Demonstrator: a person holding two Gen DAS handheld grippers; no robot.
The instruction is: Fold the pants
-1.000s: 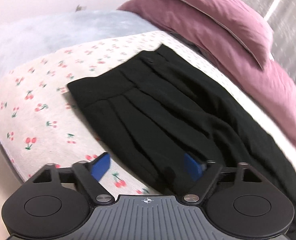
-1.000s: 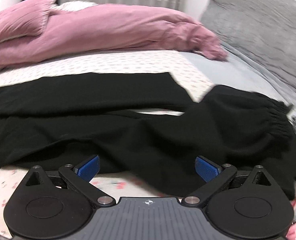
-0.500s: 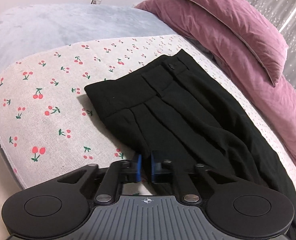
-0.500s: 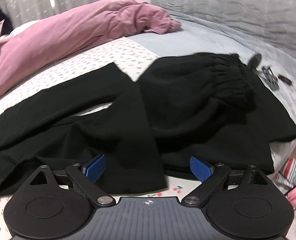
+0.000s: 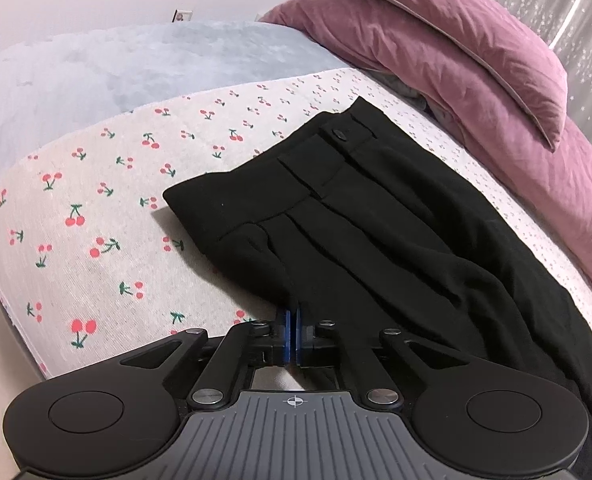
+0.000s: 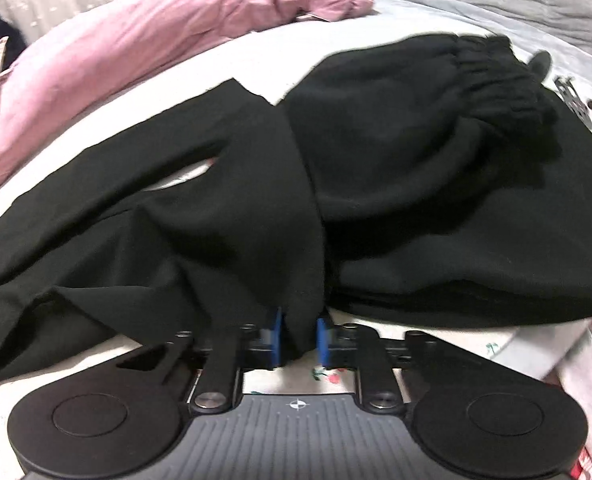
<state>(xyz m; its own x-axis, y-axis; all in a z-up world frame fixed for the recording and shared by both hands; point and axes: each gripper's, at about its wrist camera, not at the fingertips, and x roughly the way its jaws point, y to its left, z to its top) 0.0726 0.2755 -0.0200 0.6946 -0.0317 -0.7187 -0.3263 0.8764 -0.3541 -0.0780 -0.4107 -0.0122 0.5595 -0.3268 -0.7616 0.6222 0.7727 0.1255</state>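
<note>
Black pants (image 5: 376, 220) lie flat on the cherry-print sheet (image 5: 96, 208), waistband and button (image 5: 339, 133) toward the far left. My left gripper (image 5: 294, 332) is shut on the pants' near edge just below the waist, and the cloth rises into the blue pads. In the right wrist view the pants' legs (image 6: 216, 208) stretch away to the left. My right gripper (image 6: 298, 338) is closing, with the near corner of a leg's hem bunched between its pads and filling the gap.
A second black garment with a gathered elastic waist (image 6: 436, 160) lies right of the leg's hem. Pink pillows (image 5: 476, 52) and a pink duvet (image 6: 136, 40) line the far side. A blue-grey blanket (image 5: 116, 68) covers the left end. Small dark items (image 6: 572, 96) lie at the right.
Both grippers have closed from wide open onto the pants: the left near the waist, then the right on the leg's hem. The right view has swung right and come lower.
</note>
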